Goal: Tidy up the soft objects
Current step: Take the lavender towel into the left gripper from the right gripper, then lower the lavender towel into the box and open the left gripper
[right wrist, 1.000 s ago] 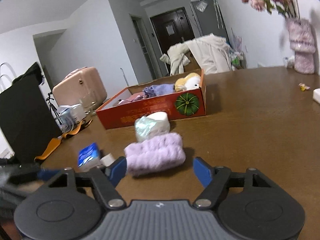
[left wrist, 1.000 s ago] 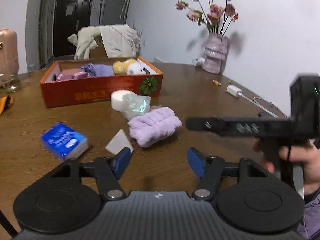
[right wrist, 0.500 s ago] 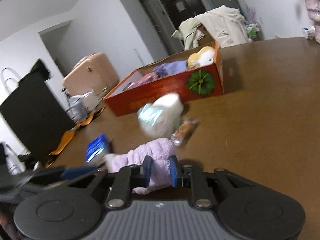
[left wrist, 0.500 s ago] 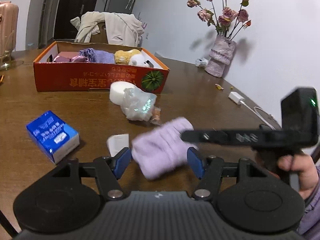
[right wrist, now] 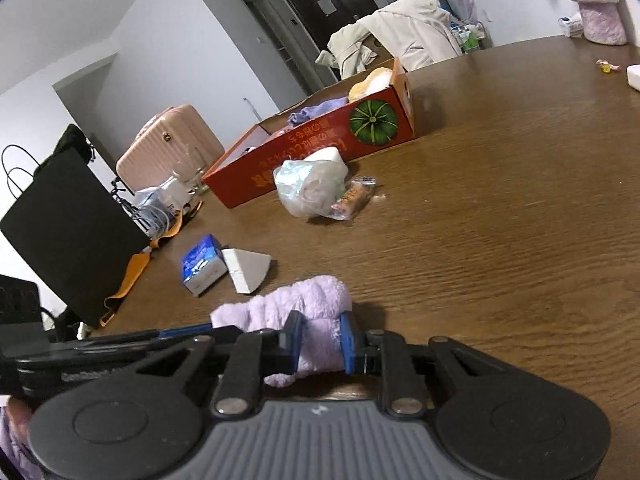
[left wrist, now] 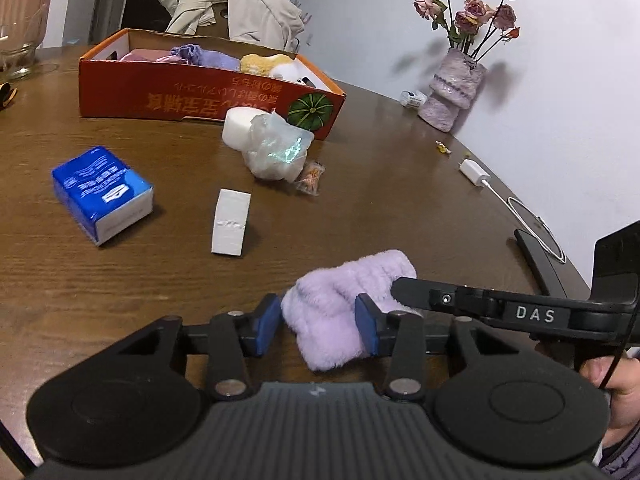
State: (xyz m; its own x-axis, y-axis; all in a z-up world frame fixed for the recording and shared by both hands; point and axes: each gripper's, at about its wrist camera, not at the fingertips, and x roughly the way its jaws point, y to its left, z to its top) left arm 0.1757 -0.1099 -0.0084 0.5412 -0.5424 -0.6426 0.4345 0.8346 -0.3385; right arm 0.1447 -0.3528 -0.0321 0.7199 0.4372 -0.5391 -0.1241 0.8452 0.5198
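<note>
One lilac fluffy towel (left wrist: pixel 344 304) lies on the wooden table (left wrist: pixel 400 200), near its front edge; the right gripper (right wrist: pixel 320 344) is clenched on it, and the left gripper (left wrist: pixel 316 322) has just been closing, both pads touching its sides. One red box (left wrist: pixel 192 100) holds several soft things: purple, yellow, white. Only the right view shows the black bag (right wrist: pixel 68 224).

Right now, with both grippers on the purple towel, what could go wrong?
The right gripper pinches only one end of the purple towel, so it may unroll when lifted. The left gripper, jaws just closing, may tug against it. The towel could sweep the white wedge.
</note>
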